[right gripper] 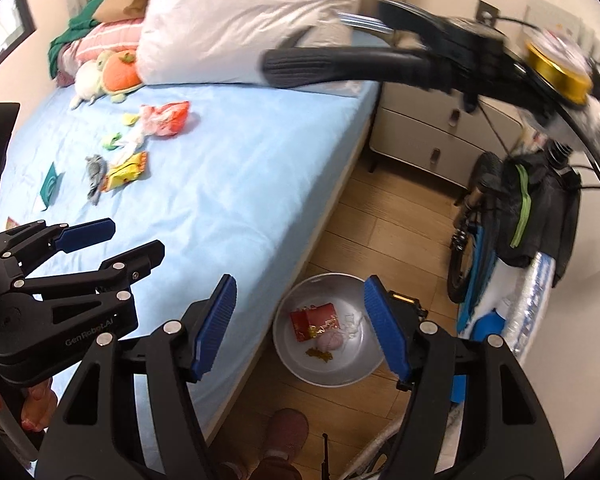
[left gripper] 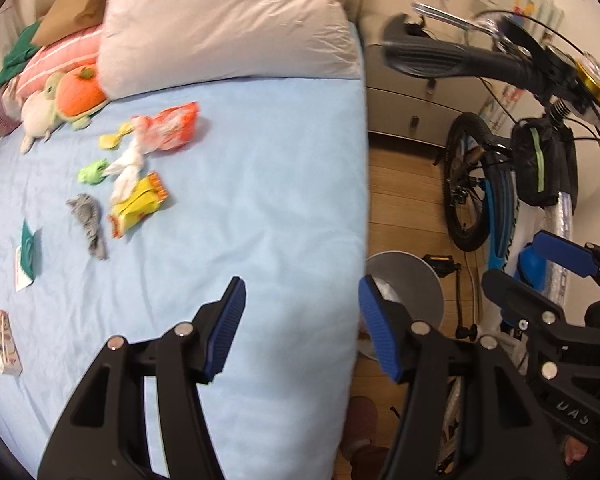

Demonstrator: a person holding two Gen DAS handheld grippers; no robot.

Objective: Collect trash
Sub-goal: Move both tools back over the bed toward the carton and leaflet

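Observation:
Trash lies on the blue bed sheet [left gripper: 240, 184]: an orange wrapper [left gripper: 174, 126], a yellow wrapper [left gripper: 138, 206], white tissue [left gripper: 128, 164], a green scrap [left gripper: 93, 172], a grey scrap [left gripper: 88, 218], a green packet [left gripper: 29, 254] and a small carton [left gripper: 4, 340]. A grey bin [right gripper: 324, 364] on the floor beside the bed holds a red wrapper [right gripper: 314, 318] and tissue. My left gripper [left gripper: 302, 326] is open and empty over the bed's right edge. My right gripper [right gripper: 300, 328] is open and empty above the bin.
A bicycle [left gripper: 500, 184] stands right of the bed, its handlebar grip [right gripper: 340, 66] close in front. A white pillow [left gripper: 228, 24], plush toys [left gripper: 60, 104] and a nightstand [right gripper: 432, 136] are at the bed head. A slipper [right gripper: 286, 436] lies on the wooden floor.

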